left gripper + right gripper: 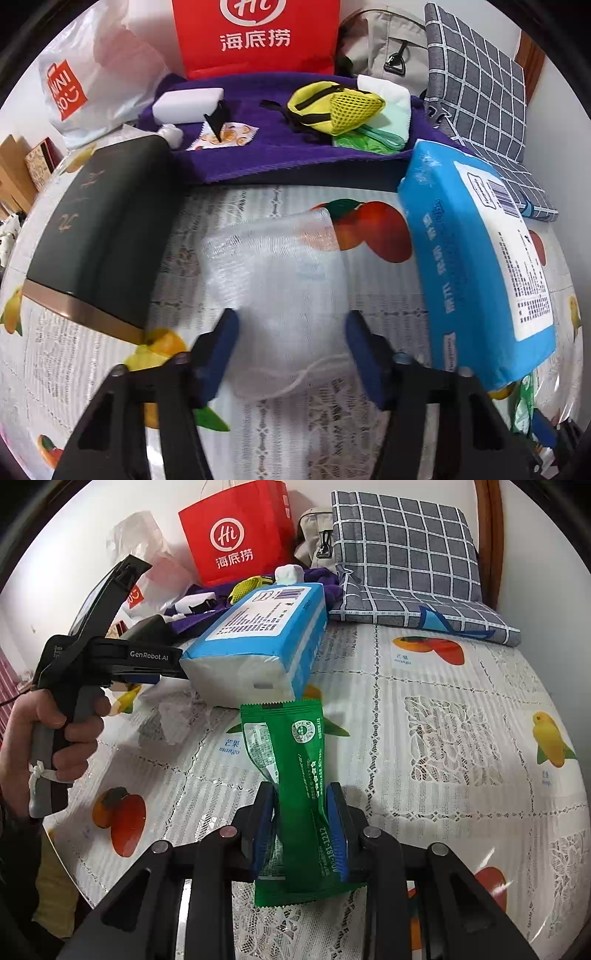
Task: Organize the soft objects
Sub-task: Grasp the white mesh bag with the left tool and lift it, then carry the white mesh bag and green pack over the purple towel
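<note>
A white mesh pouch (280, 280) lies on the fruit-print tablecloth (280, 435), between the open jaws of my left gripper (291, 332); it also shows in the right wrist view (177, 716). My right gripper (301, 823) is shut on a green wet-wipe packet (295, 775) and holds it just above the cloth. A blue tissue pack (476, 266) lies right of the pouch, also seen in the right wrist view (262, 646). A purple towel (273, 151) at the back carries a yellow mesh bag (332, 110), a white sponge (188, 103) and other small items.
A black box (99, 221) lies left of the pouch. A red paper bag (255, 37), a white plastic bag (92, 74), a beige bag (384, 40) and a grey checked cushion (406, 554) stand along the back wall.
</note>
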A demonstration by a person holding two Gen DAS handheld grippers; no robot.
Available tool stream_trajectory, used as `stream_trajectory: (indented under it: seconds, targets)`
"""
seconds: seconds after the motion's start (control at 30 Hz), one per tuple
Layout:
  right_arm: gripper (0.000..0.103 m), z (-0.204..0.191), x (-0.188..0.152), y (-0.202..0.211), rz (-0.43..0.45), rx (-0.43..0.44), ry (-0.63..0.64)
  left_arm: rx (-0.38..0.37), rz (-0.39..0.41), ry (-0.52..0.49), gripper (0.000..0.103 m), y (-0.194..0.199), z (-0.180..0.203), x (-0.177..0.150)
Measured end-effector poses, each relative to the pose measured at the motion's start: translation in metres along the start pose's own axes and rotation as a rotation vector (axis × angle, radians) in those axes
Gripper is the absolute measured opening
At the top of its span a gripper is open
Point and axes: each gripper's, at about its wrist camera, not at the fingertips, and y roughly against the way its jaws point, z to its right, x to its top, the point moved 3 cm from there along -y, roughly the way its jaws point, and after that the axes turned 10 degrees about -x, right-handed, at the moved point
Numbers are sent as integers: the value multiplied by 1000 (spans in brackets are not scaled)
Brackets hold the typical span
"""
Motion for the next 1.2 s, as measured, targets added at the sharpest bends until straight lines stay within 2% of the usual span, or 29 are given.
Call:
stream_trajectory:
  seconds: [0.07, 0.17, 0.27, 0.77, 1.2]
  targets:
    - [30, -1, 0, 0, -1, -4, -2, -2, 1, 3, 33, 3, -5, -2]
    - [29, -4, -1, 1, -5, -4, -11, -26, -14, 15, 17, 8, -10, -7]
    - [29, -9, 0, 1, -8, 3, -14, -42, -34, 2, 10, 12, -11, -15]
    - [29, -30, 1, 14, -17, 3, -49, -66, -92, -26, 7, 48, -24, -61]
    - [29, -43, 33, 64, 86, -29, -57, -62, -7, 89, 7, 111, -78, -78]
